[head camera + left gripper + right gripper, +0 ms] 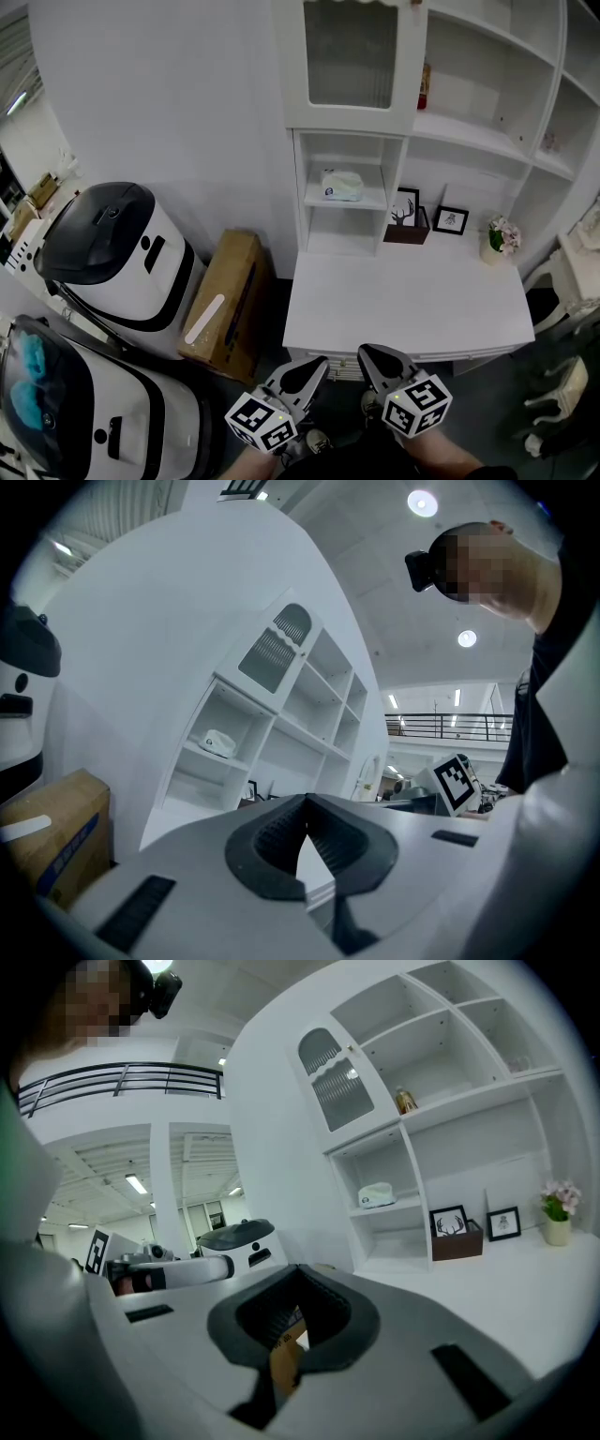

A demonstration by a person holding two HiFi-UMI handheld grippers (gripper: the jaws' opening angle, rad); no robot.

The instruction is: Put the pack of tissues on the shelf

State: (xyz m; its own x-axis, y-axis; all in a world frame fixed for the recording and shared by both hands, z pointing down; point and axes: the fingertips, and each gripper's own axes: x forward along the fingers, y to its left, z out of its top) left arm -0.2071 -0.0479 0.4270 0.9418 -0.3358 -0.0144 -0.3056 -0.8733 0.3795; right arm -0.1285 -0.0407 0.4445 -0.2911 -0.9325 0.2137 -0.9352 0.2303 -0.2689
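The pack of tissues (pixel 341 185), white with a pale green tint, lies on the middle shelf of the narrow open cubby in the white shelf unit (pixel 302 178). It also shows far ahead in the left gripper view as the tissue pack (pixel 219 744) and in the right gripper view as the tissue pack (pixel 376 1194). My left gripper (pixel 321 362) and right gripper (pixel 367 351) are side by side at the near edge of the white desk (pixel 403 300), well short of the shelf. Both have their jaws shut tip to tip, and nothing sits between them.
A brown cardboard box (pixel 228 305) leans on the floor left of the desk, beside two white-and-black machines (pixel 122 253). On the desk's back stand a dark box with a framed picture (pixel 407 223), a second frame (pixel 451 219) and a small flower pot (pixel 499 239). A chair (pixel 562 281) is at the right.
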